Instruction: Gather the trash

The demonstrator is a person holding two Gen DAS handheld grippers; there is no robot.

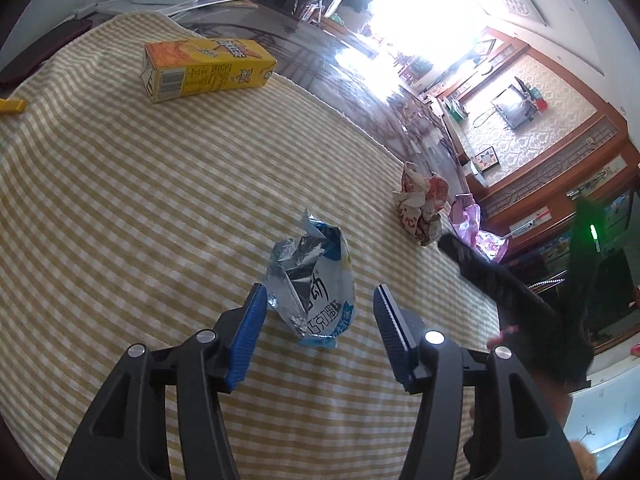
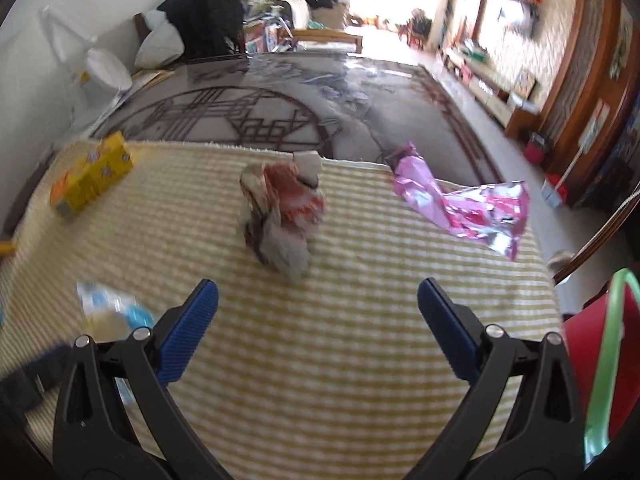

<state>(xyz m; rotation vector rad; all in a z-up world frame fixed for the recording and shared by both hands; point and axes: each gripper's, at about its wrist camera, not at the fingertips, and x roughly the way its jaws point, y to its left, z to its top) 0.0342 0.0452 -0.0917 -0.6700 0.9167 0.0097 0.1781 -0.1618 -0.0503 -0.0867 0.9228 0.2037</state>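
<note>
Foil wrapper (image 1: 314, 280): lay crumpled on checked cloth (image 1: 120, 200), between blue pads (not gripped).
Left tongs (image 1: 318, 312): apart.
Right tongs (image 2: 318, 308): apart, facing crumpled paper ball (image 2: 280, 216).
Pink wrapper (image 2: 464, 208): cloth's far-right corner.
Yellow carton (image 1: 204, 68): far left.

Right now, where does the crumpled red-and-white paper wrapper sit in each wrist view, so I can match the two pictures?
Left wrist view: the crumpled red-and-white paper wrapper lies right of centre, near the far edge of the checked yellow cloth.
Right wrist view: the same wrapper lies near centre, ahead of the open right gripper.
Shared landmark: the pink foil wrapper, just to its right in both.
</note>
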